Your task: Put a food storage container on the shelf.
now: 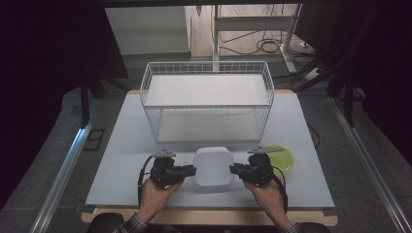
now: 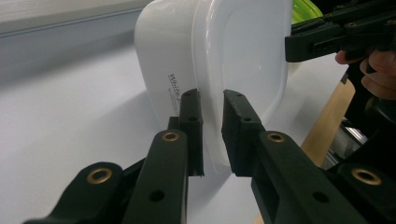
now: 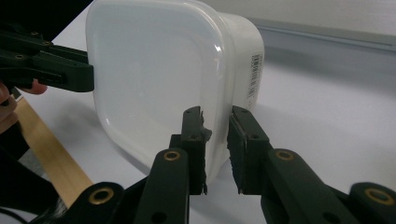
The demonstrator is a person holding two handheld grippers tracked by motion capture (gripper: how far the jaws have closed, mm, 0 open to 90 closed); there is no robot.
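A person sits at a pale grey table (image 1: 121,160) with light wooden edging, holding one black two-jaw claw in each hand. One square white plastic container with rounded corners (image 1: 213,166) rests near the table's front edge, between the two claws. The left claw (image 1: 190,170) reaches in from the container's left side, and the right claw (image 1: 234,169) reaches in from its right side.

In the left gripper view, the left claw (image 2: 212,128) has its jaws on either side of the container's (image 2: 219,56) thin rim, closed on it with only the rim between them. The right gripper view shows the same on the opposite side: the right claw (image 3: 215,140) pinches the container's (image 3: 154,79) rim between its two jaws. A barcode label runs down the container's side wall.

One lime green plastic lid or dish (image 1: 283,157) lies on the table just behind the right claw, to the right of the container. One white wire basket (image 1: 207,99) with two flat white shelves stands farther back on the table, well apart from the container. Two plaid sleeve cuffs show at the bottom edge of the high view.
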